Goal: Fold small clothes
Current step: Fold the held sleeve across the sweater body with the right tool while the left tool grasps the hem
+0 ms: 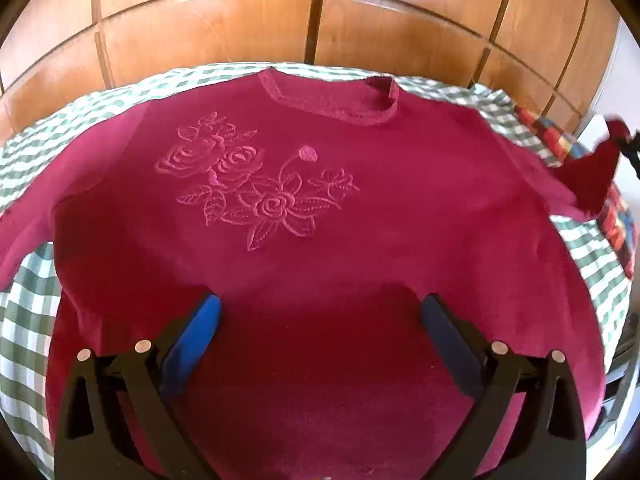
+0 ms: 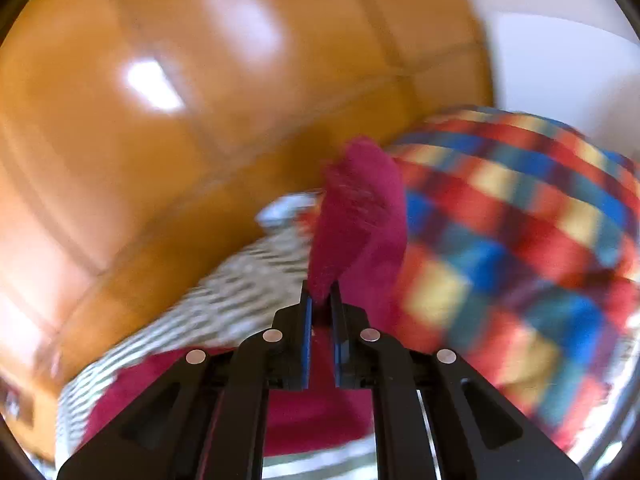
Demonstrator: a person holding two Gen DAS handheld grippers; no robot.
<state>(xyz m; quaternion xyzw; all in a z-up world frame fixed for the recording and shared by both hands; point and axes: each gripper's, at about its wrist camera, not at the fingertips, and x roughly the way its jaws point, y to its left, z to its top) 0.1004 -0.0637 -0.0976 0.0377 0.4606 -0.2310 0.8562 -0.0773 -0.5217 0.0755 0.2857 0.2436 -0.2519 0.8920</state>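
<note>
A crimson sweater point(image 1: 320, 248) with an embroidered flower design lies flat, front up, on a green-and-white checked cloth point(image 1: 24, 320). My left gripper point(image 1: 320, 304) is open and empty, hovering over the sweater's lower body. My right gripper point(image 2: 320, 292) is shut on the sweater's right sleeve point(image 2: 360, 216) and holds it lifted off the cloth. The lifted sleeve point(image 1: 592, 176) and the right gripper point(image 1: 628, 148) also show at the far right of the left wrist view. The right wrist view is motion-blurred.
A wooden panelled wardrobe point(image 1: 320, 20) stands behind the surface. A multicoloured checked fabric point(image 2: 520, 240) lies at the right, beside the lifted sleeve. The checked cloth point(image 2: 224, 292) runs under the sweater to the wardrobe.
</note>
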